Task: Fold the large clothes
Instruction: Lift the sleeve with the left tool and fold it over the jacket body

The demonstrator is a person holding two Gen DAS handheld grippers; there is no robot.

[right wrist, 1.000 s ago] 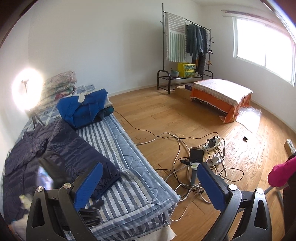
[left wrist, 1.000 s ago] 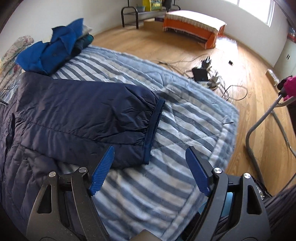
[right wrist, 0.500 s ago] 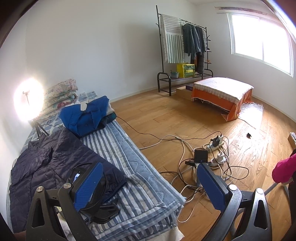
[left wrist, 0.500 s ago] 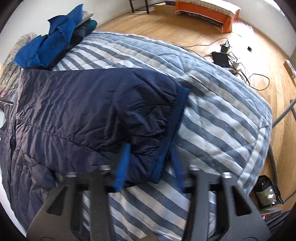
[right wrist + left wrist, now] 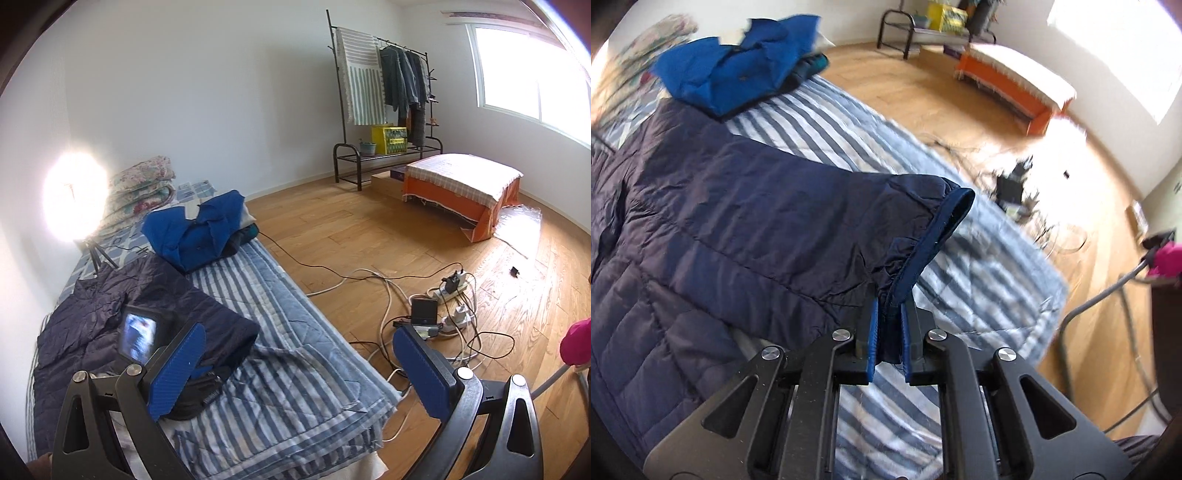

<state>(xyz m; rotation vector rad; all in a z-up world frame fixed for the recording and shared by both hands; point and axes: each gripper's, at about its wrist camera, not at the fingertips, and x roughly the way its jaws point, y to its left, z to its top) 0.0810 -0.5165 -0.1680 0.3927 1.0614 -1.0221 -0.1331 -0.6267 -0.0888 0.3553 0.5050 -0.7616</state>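
Observation:
A navy quilted jacket lies spread on a blue-and-white striped quilt. One sleeve reaches toward the quilt's near end. My left gripper has that sleeve's cuff between its blue pads; the jaws are closing and press on the fabric. The cuff end is lifted off the quilt. In the right wrist view the same jacket lies at the lower left. My right gripper hangs open above the quilt's near corner, with nothing between its fingers.
A heap of bright blue clothes sits on the quilt beyond the jacket. Cables and power strips litter the wooden floor to the right. An orange-skirted low table, a clothes rack and a glaring lamp stand farther off.
My left gripper went from wide open above the quilt to closed on the sleeve cuff, and lifted it. The right gripper stayed open, the view shifting only slightly.

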